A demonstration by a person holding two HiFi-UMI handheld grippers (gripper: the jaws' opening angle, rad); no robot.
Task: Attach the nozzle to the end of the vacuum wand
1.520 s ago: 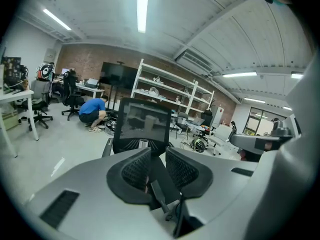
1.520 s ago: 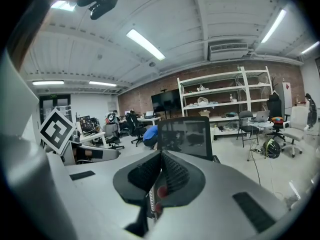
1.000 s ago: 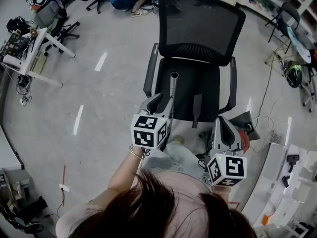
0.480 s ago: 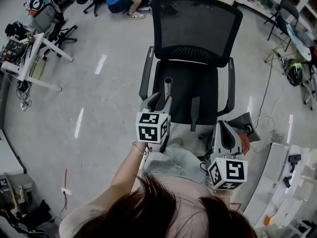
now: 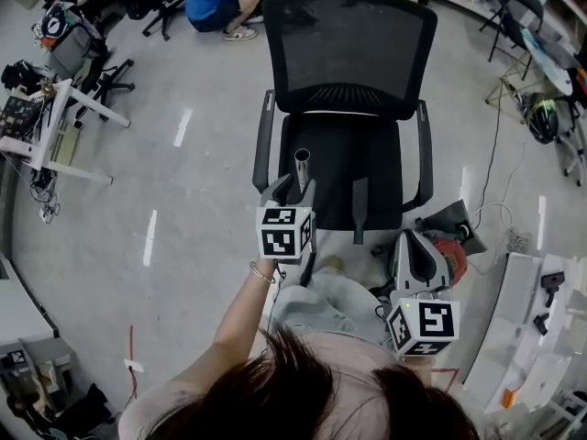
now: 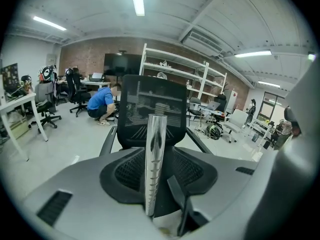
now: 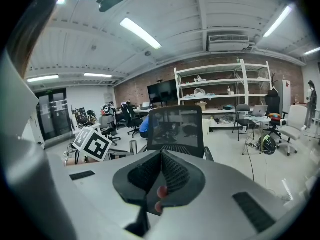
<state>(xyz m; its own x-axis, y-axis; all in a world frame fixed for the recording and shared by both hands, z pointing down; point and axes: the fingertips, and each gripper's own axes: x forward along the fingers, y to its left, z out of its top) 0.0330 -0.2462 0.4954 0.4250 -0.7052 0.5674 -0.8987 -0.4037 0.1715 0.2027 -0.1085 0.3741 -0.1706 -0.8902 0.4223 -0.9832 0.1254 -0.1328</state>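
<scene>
Lower on the vacuum wand (image 5: 301, 165) now with the left claw (image 5: 295, 191) than a second ago, with less bright tube showing beyond the fingers. Jaws just swung wide, the tube upright between them yet pressed by neither pad in the left gripper view. Reads as a let-go or a re-grip further down, not a firm hold, so the wand's open end probably not yet steadied for the joining step.

Filling the middle of the scene, a black mesh office chair (image 5: 348, 53), seat toward the person. In front of the seat's left half, the wand, open end up and bare, lower part hidden behind the claw. On the seat to the right of the wand, a dark slim piece (image 5: 359, 211), likely the nozzle, lying lengthwise, untouched. Well apart from both claws: right of the left one, left of and farther than the right one.

Low at the near right, the right claw (image 5: 417, 241), pressed together, nothing clamped. Only a small red patch visible through the slit under its pads, too unclear to name. Presumably the side meant for picking up the nozzle.
</scene>
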